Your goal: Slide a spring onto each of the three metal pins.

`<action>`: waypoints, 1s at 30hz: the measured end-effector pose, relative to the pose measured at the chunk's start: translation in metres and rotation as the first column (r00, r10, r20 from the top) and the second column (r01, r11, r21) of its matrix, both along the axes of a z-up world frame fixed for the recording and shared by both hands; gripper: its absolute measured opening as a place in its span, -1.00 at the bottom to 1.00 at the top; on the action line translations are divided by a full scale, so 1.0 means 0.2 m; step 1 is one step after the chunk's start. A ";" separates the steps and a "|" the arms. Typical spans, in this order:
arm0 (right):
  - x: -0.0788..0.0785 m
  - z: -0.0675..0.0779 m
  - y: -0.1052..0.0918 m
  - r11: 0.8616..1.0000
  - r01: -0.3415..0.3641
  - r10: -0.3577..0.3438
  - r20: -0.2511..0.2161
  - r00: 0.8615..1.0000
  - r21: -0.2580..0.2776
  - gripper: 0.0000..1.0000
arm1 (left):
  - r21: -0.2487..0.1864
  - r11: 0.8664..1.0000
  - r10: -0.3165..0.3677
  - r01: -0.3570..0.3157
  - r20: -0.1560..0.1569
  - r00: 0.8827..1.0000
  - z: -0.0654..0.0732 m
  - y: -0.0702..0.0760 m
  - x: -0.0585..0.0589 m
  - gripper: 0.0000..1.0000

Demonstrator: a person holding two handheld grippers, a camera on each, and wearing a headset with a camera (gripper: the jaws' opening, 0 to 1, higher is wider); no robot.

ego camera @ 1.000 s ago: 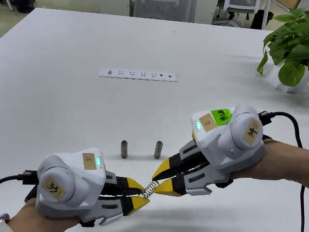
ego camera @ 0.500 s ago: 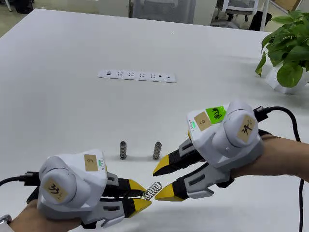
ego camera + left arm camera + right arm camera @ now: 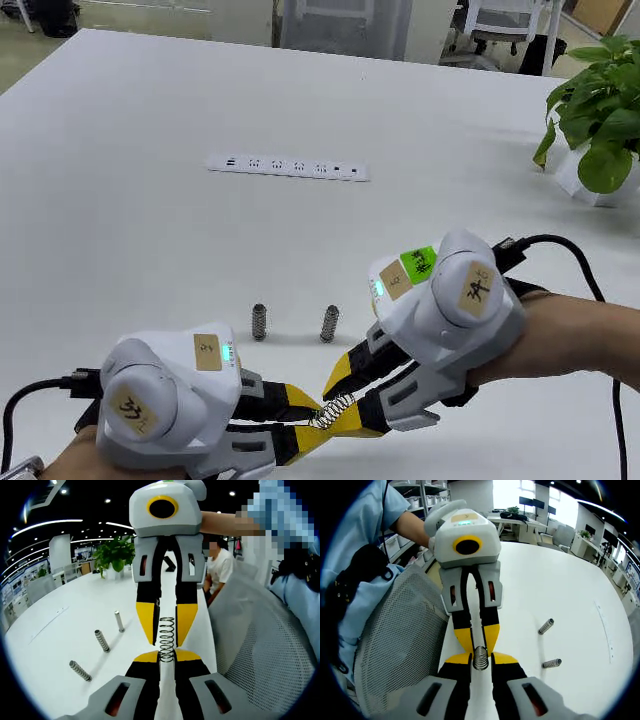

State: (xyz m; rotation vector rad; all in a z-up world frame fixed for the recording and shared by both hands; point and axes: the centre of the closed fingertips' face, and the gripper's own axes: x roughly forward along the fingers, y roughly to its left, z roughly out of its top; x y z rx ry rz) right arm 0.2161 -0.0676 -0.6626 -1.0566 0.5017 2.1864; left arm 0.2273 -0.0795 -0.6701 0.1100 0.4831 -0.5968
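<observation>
A loose coil spring [image 3: 333, 409] hangs just above the white table [image 3: 150, 230], held end to end between both grippers. My left gripper [image 3: 312, 425] is shut on its near end [image 3: 166, 655]. Facing it tip to tip, my right gripper [image 3: 338, 400] has its jaws pressed on the other end [image 3: 480, 658]. Two upright pins wearing springs [image 3: 259, 321] [image 3: 329, 323] stand just beyond the grippers. A third pin [image 3: 119, 621], bare and shiny, stands in line with them in the left gripper view. The two sprung pins [image 3: 546, 626] [image 3: 551, 663] lie to the right in the right gripper view.
A white power strip [image 3: 287, 167] lies mid-table. A potted plant [image 3: 598, 110] stands at the far right edge. A mesh office chair [image 3: 260, 645] sits at the near table edge beside me, and more chairs stand beyond the far edge.
Half a second ago the right gripper's jaws stood wide apart, clear of the spring; now they have come back in and closed on its free end. The left gripper kept its hold.
</observation>
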 end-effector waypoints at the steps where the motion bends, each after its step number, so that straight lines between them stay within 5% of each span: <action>1: 0.00 0.00 0.00 1.000 -0.003 0.003 -0.001 1.000 -0.003 -0.69 | 0.000 1.000 -0.002 0.002 0.001 1.000 0.00 0.00 0.00 -0.82; 19: -0.02 -0.01 -0.03 0.997 0.010 -0.012 -0.021 1.000 -0.078 -0.76 | 0.019 0.999 -0.045 0.045 0.015 0.999 0.00 -0.05 -0.01 -0.81; 30: -0.02 -0.01 -0.03 0.996 0.025 -0.026 -0.020 0.999 -0.082 -0.76 | -0.024 1.000 -0.007 0.007 -0.001 1.000 0.00 -0.03 -0.01 -0.77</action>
